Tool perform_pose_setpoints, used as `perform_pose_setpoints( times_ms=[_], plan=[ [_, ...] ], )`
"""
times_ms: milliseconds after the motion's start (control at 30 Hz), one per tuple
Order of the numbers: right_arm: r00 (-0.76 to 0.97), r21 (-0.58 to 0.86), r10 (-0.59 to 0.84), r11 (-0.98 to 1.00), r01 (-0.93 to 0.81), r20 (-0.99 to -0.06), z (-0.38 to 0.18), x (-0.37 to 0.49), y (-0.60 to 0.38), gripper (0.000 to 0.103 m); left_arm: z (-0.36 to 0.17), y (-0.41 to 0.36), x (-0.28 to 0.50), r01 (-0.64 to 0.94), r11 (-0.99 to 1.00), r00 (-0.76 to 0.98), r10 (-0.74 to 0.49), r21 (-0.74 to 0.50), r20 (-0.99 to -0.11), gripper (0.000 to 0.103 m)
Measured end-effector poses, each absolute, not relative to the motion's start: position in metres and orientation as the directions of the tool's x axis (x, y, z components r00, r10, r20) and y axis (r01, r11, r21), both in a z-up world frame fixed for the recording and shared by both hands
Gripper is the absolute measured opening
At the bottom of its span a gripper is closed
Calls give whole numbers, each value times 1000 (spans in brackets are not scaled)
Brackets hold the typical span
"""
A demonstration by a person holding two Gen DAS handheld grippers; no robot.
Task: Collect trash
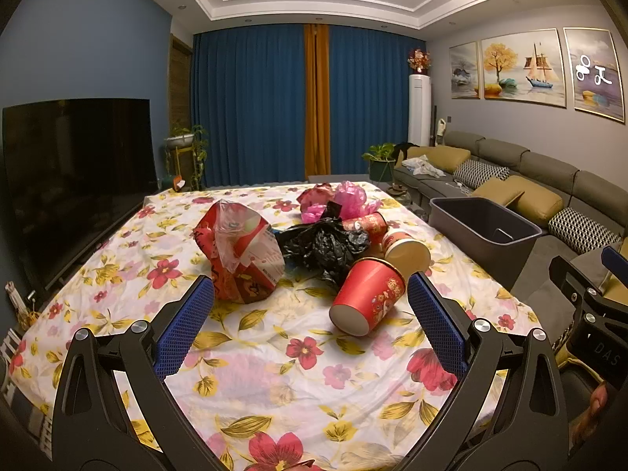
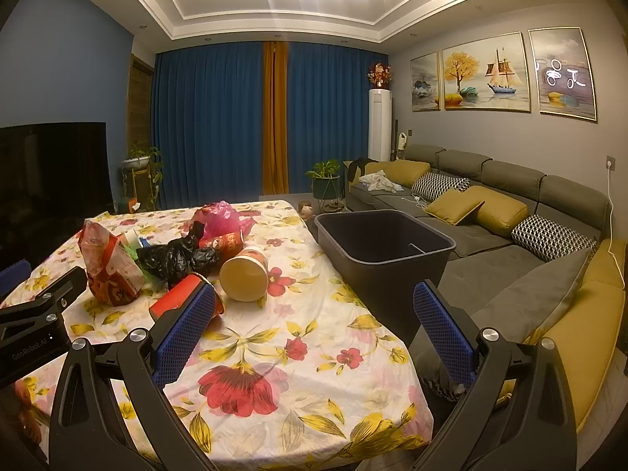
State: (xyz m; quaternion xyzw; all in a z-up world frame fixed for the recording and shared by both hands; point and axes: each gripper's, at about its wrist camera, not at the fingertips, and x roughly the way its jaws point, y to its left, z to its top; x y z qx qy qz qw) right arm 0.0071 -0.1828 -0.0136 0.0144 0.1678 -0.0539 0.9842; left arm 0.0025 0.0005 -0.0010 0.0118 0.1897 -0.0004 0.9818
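Observation:
Trash lies in a heap on the flowered tablecloth (image 1: 274,353): a red snack bag (image 1: 239,251), a crumpled black plastic bag (image 1: 325,245), a pink plastic bag (image 1: 337,198), and three red paper cups on their sides, the nearest one (image 1: 367,300), another showing its inside (image 1: 406,251), and one behind (image 1: 367,225). My left gripper (image 1: 310,294) is open and empty, just short of the nearest cup and the snack bag. My right gripper (image 2: 314,298) is open and empty over the table's right edge, beside the dark grey bin (image 2: 382,245). The heap lies to its left (image 2: 180,255).
The bin (image 1: 486,225) stands off the table's right side, in front of a grey sofa (image 2: 510,235) with yellow cushions. A large dark TV (image 1: 74,180) stands along the table's left. Blue curtains (image 1: 255,106) and potted plants are at the back.

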Motion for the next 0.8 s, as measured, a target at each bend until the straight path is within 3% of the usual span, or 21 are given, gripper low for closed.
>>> perform_pose_setpoints(
  times_ms=[800],
  plan=[
    [938, 11, -101, 994, 111, -330, -13, 7, -183, 98, -3, -1, -1, 5, 1000, 927, 2, 18, -374, 97]
  ],
)
